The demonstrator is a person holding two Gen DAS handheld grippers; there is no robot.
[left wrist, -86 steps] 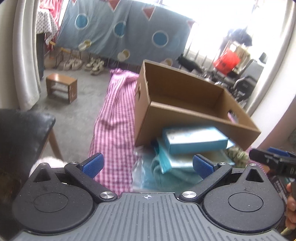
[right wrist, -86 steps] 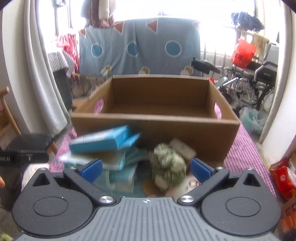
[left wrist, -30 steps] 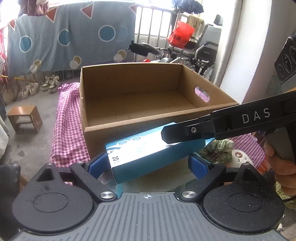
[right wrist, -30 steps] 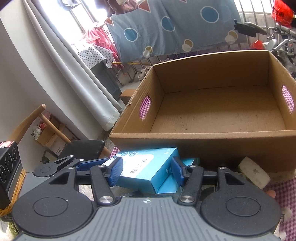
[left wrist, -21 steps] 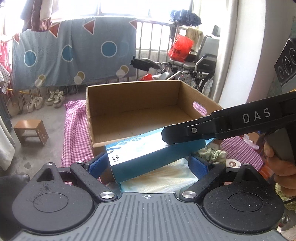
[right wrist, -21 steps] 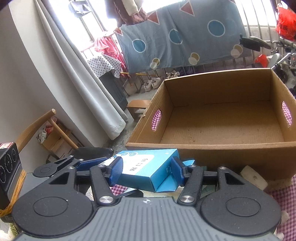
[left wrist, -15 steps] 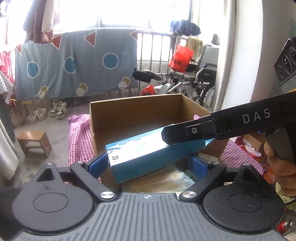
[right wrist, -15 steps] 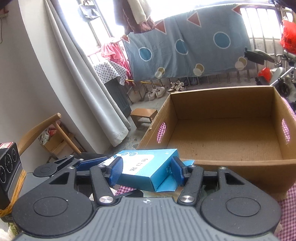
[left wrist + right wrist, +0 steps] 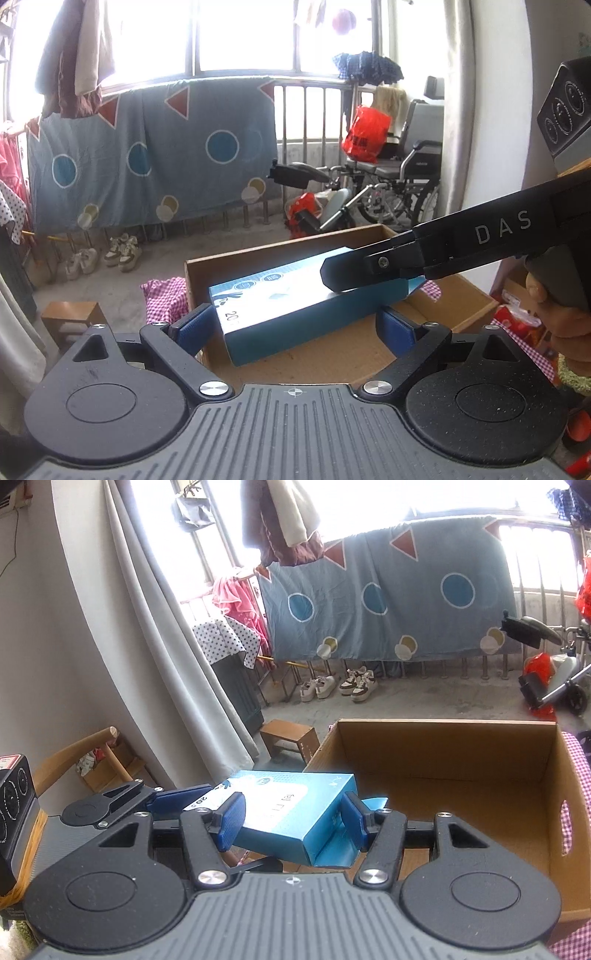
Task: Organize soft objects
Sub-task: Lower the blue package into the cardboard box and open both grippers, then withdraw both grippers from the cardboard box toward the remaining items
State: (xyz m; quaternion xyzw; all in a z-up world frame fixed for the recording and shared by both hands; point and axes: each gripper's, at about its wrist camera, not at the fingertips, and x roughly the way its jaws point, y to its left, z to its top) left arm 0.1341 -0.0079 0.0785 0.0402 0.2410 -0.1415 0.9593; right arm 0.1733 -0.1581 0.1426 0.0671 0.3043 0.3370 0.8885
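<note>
A blue rectangular box [image 9: 295, 314] is held in the air by both grippers, above the near left part of an open cardboard box [image 9: 454, 321]. My left gripper [image 9: 295, 325] is shut on the blue box along its length. My right gripper [image 9: 291, 816] is shut across the blue box [image 9: 291, 812] from the side; its black arm also shows in the left wrist view [image 9: 443, 251]. The cardboard box [image 9: 461, 775] looks empty inside.
The cardboard box stands on a pink checked cloth [image 9: 162, 295]. A small wooden stool [image 9: 288, 738] and shoes [image 9: 354, 683] are on the floor beyond. A grey curtain [image 9: 147, 627] hangs at the left, a wheelchair [image 9: 406, 184] at the right.
Both grippers have lifted the blue box higher and carried it forward over the cardboard box. The other items on the table have dropped out of view.
</note>
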